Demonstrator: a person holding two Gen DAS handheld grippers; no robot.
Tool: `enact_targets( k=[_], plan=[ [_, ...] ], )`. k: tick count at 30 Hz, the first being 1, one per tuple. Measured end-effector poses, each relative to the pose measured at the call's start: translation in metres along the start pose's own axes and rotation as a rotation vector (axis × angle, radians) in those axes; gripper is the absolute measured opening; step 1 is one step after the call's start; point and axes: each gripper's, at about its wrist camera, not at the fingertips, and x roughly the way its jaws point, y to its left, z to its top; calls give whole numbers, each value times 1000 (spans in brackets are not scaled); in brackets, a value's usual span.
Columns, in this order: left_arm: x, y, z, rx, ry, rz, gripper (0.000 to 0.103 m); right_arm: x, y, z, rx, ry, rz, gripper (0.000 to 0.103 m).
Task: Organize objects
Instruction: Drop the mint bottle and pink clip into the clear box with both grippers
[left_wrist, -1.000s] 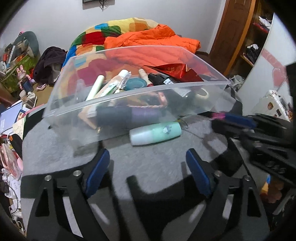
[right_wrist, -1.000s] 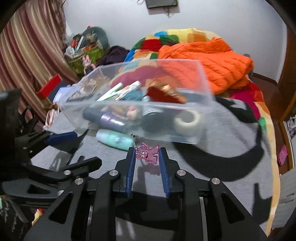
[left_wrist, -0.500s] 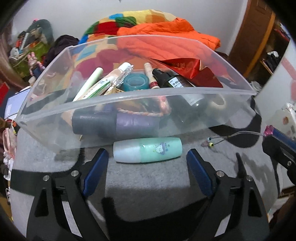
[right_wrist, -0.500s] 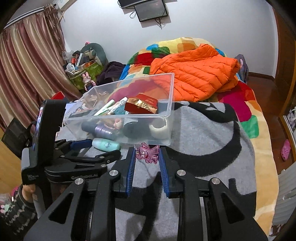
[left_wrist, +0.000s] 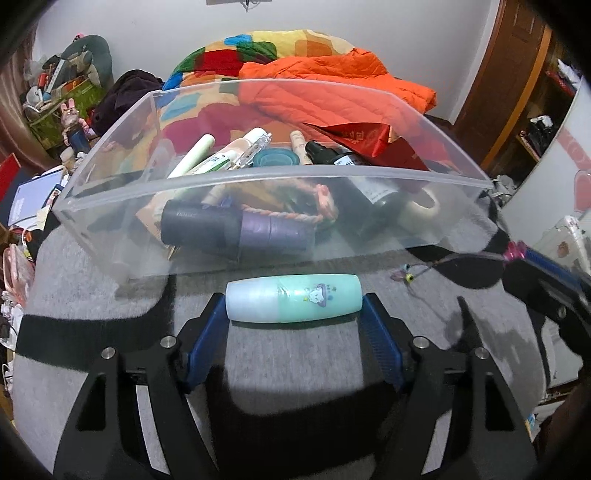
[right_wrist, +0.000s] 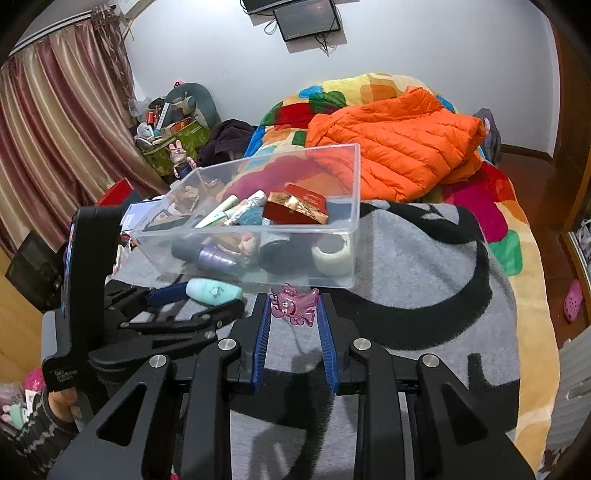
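Grey blanket (right_wrist: 424, 295) covers the bed where a clear plastic bin (left_wrist: 258, 177) sits already loaded with tubes, a dark bottle, a roll of tape and a red box, evidently the collecting point for the loose items around it. Just outside the bin's near wall lies a mint-green bottle (left_wrist: 293, 299) on its side, and the left gripper (left_wrist: 293, 314) straddles it lengthwise; its jaws have just been closing, one blue pad at the cap end and one at the base, seemingly touching but not clearly squeezing yet. That end-to-end hold looks chosen so the bottle can be lifted level over the wall. The left gripper tilts steeply down at the blanket. The right gripper (right_wrist: 294, 306) is clamped on a pink transparent charm (right_wrist: 293, 304), held clear above the blanket just short of the bin, angled downward, apparently waiting its turn to drop it in
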Motion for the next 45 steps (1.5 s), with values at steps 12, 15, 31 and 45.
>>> enact_targets(
  k=[12,15,31,45],
  plan=[
    [-68,10,-3,34,-142,-75,73,-23,36,39,-39,-93,61,23],
    [-84,16,3,40,-187,-81,73,-27,45,52,-52,-122,63,23],
    [-86,56,57,19,-225,-95,73,19,68,103,-75,-117,53,23],
    [-42,60,62,50,-143,-42,73,87,46,81,-65,73,11,24]
  ],
)
